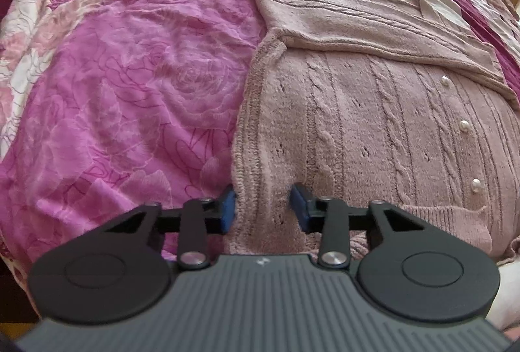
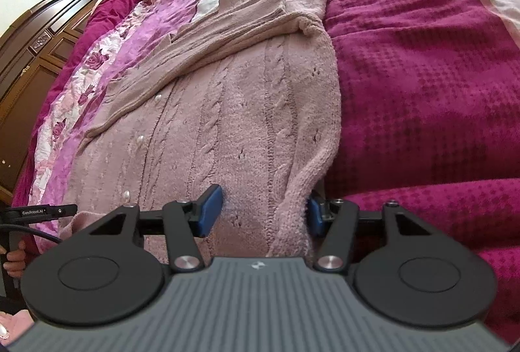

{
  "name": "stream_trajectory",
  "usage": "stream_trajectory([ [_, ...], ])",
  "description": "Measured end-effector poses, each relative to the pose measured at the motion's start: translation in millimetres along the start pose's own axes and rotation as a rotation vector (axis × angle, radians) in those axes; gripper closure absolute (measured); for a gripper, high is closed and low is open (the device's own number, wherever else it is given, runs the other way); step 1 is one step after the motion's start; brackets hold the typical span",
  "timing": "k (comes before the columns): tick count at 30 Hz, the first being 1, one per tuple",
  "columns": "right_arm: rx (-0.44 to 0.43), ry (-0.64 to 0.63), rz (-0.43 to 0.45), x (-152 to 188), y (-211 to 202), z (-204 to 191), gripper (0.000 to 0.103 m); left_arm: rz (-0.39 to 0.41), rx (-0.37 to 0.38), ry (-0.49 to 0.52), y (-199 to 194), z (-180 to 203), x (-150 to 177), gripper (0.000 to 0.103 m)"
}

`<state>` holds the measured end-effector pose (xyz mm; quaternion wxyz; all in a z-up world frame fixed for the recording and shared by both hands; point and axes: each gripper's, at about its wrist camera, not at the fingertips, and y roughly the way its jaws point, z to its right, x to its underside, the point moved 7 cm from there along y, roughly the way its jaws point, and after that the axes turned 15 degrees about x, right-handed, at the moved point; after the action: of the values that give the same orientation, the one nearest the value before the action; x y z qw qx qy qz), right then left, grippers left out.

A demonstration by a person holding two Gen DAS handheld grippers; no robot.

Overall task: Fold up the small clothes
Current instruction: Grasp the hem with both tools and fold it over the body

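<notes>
Both grippers straddle the cardigan's [image 1: 373, 131] near corners on the bedspread [image 1: 130, 92] — left gripper [image 1: 262, 209] pinching the knit, right gripper [image 2: 263, 210] apparently pressing its edge too — likely to lift the hem for a fold.

A home bedroom: floral bedspread [image 1: 130, 76], carved wooden headboard [image 2: 48, 37].

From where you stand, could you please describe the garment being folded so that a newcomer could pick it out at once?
Start with the bed's pink rose-print cover and the dark magenta blanket beside it. Between them lies a dusty-pink cardigan, its sleeves folded across the upper part. Its fuzzy cable-knit ribs and row of pearl buttons set it apart from the smooth bedding around it.
</notes>
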<state>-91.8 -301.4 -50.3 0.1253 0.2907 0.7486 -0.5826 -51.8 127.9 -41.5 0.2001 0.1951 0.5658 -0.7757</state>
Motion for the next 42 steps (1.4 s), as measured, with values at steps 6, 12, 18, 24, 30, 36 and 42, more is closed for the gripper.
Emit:
stream_trajectory([
  [6, 0.007, -0.001, 0.007, 2, -2, 1, 0.044, 0.003, 0.009, 0.020, 0, 4, 0, 0.073],
  [12, 0.024, 0.019, 0.028, 1, -6, 4, 0.074, 0.039, 0.063, 0.008, -6, 7, -1, 0.091],
  [18, -0.048, 0.077, 0.090, -10, -19, -1, 0.088, 0.149, 0.144, -0.017, -25, 13, -13, 0.091],
  [24, -0.157, 0.142, 0.190, -37, -38, -10, 0.091, 0.276, 0.200, -0.040, -46, 17, -41, 0.092],
  [30, -0.216, 0.209, 0.305, -73, -48, -15, 0.091, 0.394, 0.225, -0.062, -57, 18, -73, 0.092],
  [36, -0.206, 0.291, 0.387, -111, -36, -6, 0.092, 0.511, 0.225, -0.083, -56, 8, -106, 0.092],
  [42, -0.159, 0.363, 0.395, -141, 3, 3, 0.092, 0.515, 0.201, -0.110, -21, -8, -129, 0.092],
])
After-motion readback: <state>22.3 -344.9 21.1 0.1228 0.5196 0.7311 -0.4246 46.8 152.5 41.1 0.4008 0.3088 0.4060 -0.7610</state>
